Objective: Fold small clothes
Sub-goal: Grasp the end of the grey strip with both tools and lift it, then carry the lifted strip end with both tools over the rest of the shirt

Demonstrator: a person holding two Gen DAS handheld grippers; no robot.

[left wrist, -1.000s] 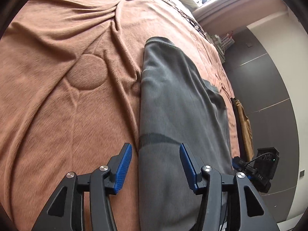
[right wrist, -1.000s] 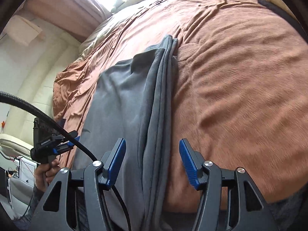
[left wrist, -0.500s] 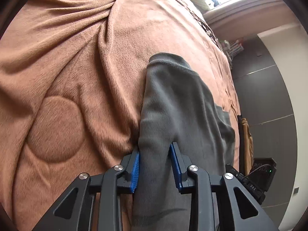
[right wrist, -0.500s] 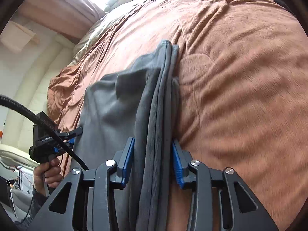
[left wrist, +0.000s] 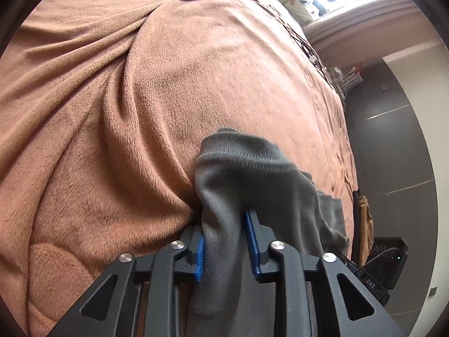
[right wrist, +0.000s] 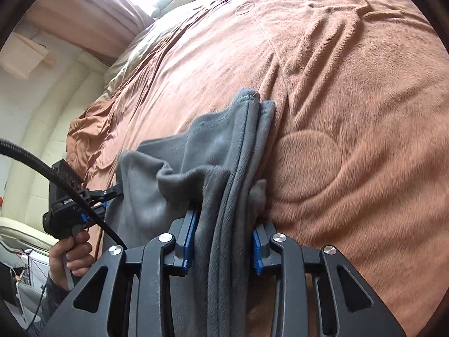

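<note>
Fleece, by the look of it: the garment (left wrist: 252,185) was a soft grey piece, probably light and limp, likely to sag and bunch wherever nothing held it, and unlikely to slip from ribbed pads. It lay on the blanket (left wrist: 140,112), a brown plush cover over a bed. In the left wrist view the left gripper (left wrist: 224,241) at 6 o'clock had its jaws, which had just been closing, pinched on a gathered ridge of cloth; the hem end rose toward 12 o'clock. In the right wrist view the right gripper (right wrist: 223,243), also at 6 o'clock and also just closing, squeezed a thick bundle of 3 or 4 stacked edges (right wrist: 247,146). That stacked side seemed the surest place to hold, since every layer was caught at once. The long axis ran from 6 toward 12 o'clock in both views, away from each camera. At 9 o'clock in the right view a hand (right wrist: 70,255) held the other gripper's handle.
</note>
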